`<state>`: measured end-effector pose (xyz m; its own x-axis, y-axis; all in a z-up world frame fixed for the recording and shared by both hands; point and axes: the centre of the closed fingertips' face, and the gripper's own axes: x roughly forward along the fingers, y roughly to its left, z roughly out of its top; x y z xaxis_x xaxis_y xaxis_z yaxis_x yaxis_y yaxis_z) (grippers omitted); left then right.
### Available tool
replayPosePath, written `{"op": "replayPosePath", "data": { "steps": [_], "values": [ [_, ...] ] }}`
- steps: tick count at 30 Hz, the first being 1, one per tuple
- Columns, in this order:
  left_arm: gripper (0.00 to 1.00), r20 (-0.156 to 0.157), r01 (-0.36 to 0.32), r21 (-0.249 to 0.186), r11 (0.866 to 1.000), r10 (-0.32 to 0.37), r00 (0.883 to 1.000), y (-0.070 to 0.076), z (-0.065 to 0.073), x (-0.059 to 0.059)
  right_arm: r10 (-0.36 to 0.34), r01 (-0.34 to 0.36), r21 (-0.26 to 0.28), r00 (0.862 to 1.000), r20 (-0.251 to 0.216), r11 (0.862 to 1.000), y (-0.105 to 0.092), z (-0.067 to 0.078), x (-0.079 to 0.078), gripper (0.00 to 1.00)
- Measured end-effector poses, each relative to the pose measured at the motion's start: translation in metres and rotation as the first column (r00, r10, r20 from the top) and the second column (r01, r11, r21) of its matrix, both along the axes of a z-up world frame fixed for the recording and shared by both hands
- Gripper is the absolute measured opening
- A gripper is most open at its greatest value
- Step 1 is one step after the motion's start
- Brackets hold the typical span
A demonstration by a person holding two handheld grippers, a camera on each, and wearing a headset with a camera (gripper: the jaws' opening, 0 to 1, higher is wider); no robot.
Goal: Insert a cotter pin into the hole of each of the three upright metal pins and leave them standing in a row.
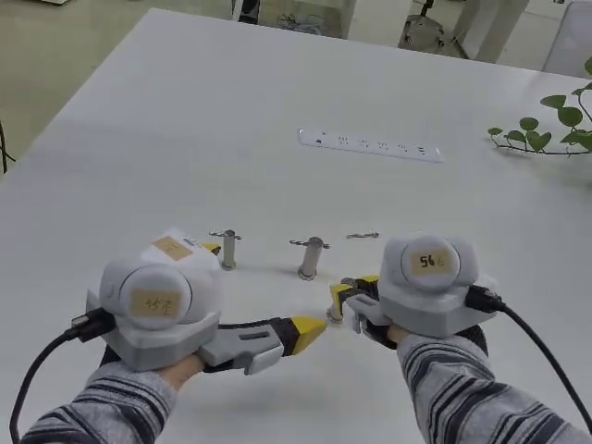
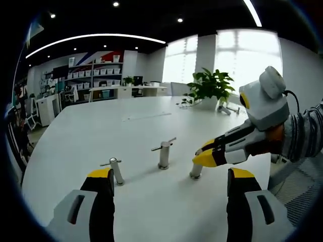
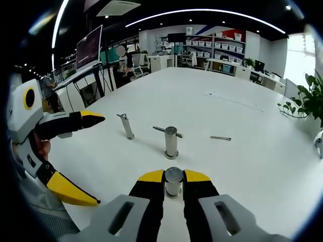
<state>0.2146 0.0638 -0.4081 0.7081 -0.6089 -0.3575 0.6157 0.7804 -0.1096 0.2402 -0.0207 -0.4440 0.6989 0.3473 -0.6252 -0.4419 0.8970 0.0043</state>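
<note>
Cotter pin point(image 1: 363, 236) lies loose on worktop point(image 1: 277, 139) near right tool point(image 1: 352, 288), beyond it, long axis crosswise. Right tool clamps third metal pin point(image 3: 173, 182) upright; left tool point(image 1: 261, 288) gapes wide, empty, farther off.

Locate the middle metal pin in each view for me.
Head view: middle metal pin, just below centre.
Left gripper view: same pin, centre, slightly low.
Right gripper view: same pin, centre, beyond the jaws.
Shared landmark: the end pin clamped in the right tool, beside it.
</note>
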Motion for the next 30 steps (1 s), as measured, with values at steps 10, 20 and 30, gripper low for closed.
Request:
{"op": "replayPosePath", "data": {
  "steps": [10, 20, 30],
  "values": [
    [0.92, -0.003, 0.004, 0.002, 1.0, -0.004, 1.0, -0.001, -0.001, -0.001, -0.021, 0.021, 0.002, 1.0, 0.012, 1.0, 0.003, -0.005, -0.009, 0.09],
    [0.92, -0.001, 0.009, 0.004, 1.0, -0.009, 1.0, -0.002, 0.0, -0.002, -0.066, 0.067, 0.027, 0.997, -0.034, 0.997, 0.003, -0.007, -0.01, 0.11],
    [0.92, -0.001, 0.017, 0.005, 1.0, -0.017, 1.0, -0.005, -0.001, -0.003, 0.08, -0.075, 0.085, 0.995, -0.06, 0.994, 0.008, -0.007, -0.024, 0.28]
  ]
}}
